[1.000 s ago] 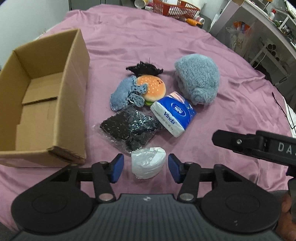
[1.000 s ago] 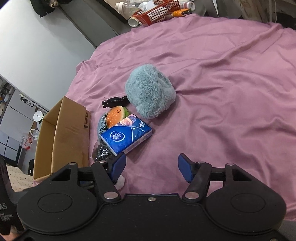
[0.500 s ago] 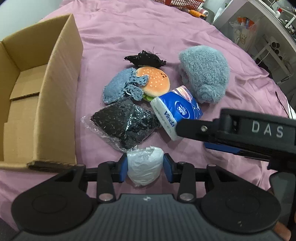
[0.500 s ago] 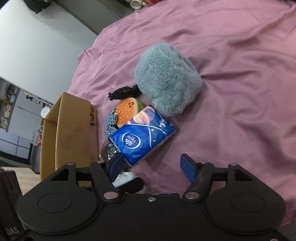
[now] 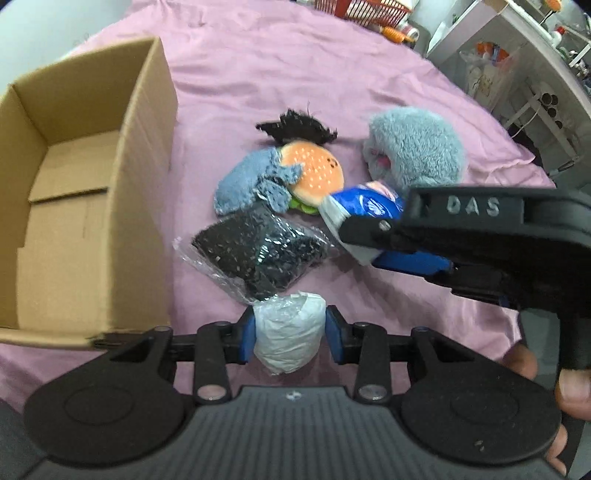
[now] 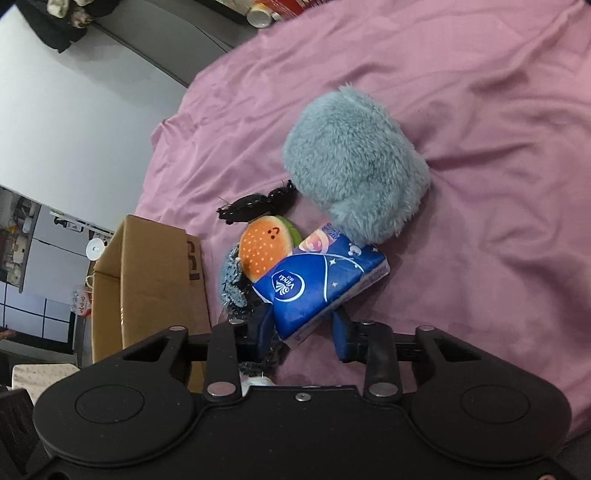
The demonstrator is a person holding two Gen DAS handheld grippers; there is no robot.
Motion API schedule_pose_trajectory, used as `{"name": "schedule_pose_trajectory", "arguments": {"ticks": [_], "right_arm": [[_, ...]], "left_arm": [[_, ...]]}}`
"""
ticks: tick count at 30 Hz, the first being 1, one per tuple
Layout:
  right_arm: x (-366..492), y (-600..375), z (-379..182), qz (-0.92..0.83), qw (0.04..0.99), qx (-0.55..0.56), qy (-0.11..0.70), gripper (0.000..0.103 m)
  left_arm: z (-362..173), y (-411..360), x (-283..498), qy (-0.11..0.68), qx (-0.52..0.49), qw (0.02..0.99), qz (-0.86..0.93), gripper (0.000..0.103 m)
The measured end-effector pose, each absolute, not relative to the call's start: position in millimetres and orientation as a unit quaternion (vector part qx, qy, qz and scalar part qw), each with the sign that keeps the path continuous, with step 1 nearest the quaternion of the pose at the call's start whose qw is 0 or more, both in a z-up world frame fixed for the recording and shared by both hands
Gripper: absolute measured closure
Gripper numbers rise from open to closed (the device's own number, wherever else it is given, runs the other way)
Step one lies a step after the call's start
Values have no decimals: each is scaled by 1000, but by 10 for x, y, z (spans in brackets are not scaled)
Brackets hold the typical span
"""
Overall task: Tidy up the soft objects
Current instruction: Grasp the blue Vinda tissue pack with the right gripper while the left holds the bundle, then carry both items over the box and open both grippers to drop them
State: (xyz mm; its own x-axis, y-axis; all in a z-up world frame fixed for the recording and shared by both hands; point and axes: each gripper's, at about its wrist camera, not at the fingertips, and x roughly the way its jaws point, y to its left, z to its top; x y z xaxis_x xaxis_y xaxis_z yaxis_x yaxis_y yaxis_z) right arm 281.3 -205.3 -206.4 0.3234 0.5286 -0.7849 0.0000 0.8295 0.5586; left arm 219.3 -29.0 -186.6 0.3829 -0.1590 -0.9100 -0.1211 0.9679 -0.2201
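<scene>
My left gripper (image 5: 290,336) is shut on a white plastic-wrapped bundle (image 5: 288,339) at the near edge of the pile. My right gripper (image 6: 303,330) is shut on the near end of a blue Vinda tissue pack (image 6: 317,284), which shows partly behind that gripper in the left wrist view (image 5: 365,201). Behind them lie a burger plush (image 5: 314,173), a blue-grey fuzzy cloth (image 5: 247,184), a black item in a clear bag (image 5: 258,254), a black frilly piece (image 5: 295,127) and a fluffy grey-blue plush (image 5: 417,147). An open, empty cardboard box (image 5: 85,184) stands to the left.
Everything rests on a purple sheet (image 5: 295,55), wrinkled on the right (image 6: 498,166). A red basket (image 5: 369,7) and bottles sit at the far edge. A white shelf unit (image 5: 535,74) stands beyond the right side. A person's hand (image 5: 569,387) holds the right gripper.
My left gripper closed on the white bundle. My right gripper moved forward to the tissue pack and its fingers closed onto the pack's near end.
</scene>
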Motion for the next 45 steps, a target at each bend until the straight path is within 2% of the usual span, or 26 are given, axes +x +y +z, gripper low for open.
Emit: {"name": "schedule_pose_trajectory", "arguments": {"ticks": [21,45], "right_arm": [[2144,-1986,-1308,165,839,171,489,73],[1872,-1033,-823,157,876,85,449,73]], "left_arm": [[-1148,-21,1707,463,-126,877,-18,66],[-899,899,1541,432,-146,890,12,66]]}}
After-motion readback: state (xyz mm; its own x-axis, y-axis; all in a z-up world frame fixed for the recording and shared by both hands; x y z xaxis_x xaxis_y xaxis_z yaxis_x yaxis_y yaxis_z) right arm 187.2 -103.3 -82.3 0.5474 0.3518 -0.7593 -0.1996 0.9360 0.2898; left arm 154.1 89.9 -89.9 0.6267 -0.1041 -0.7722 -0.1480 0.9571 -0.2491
